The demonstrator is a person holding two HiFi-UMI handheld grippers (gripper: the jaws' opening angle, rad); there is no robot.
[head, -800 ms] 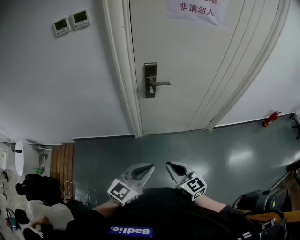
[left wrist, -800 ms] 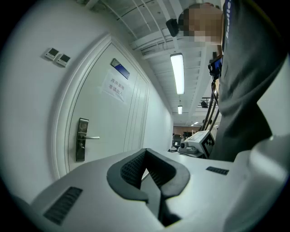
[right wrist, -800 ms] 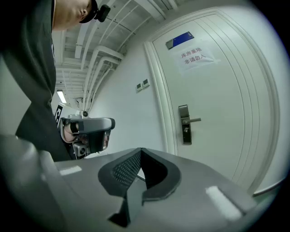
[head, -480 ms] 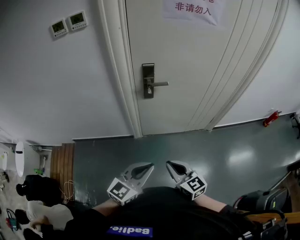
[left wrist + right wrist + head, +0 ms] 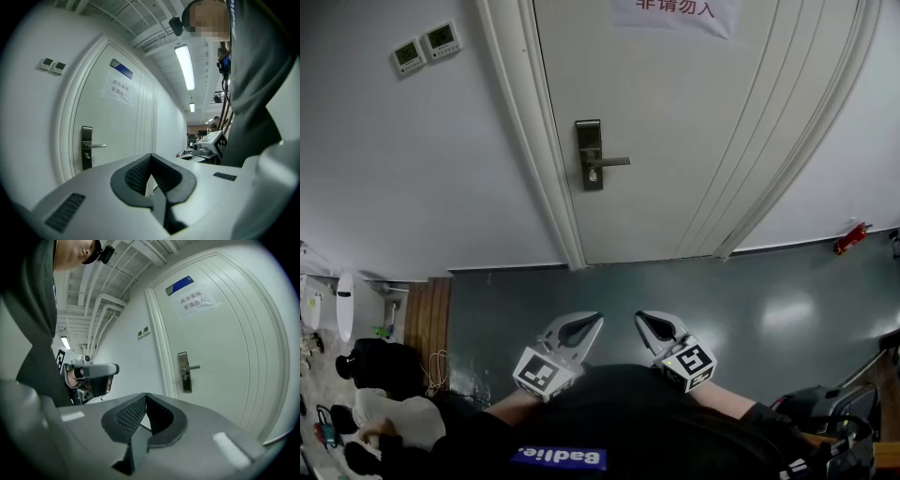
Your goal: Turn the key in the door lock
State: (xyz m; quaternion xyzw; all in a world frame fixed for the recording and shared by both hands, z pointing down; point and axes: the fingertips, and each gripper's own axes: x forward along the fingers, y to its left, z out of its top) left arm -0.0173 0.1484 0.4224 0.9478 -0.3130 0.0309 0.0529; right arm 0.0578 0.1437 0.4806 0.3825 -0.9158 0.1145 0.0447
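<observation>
White door [image 5: 675,112] stands far across a grey floor [image 5: 628,281]. Its lock [image 5: 589,155], with the key [image 5: 592,175] in it under the lever, now sits slightly further left. Left gripper [image 5: 592,319] and right gripper [image 5: 643,319] stay near the body, well apart from the lock, both closed and empty.

The lock plate [image 5: 589,155] sits left on the door [image 5: 675,141], wall panels [image 5: 441,37] further left.
</observation>
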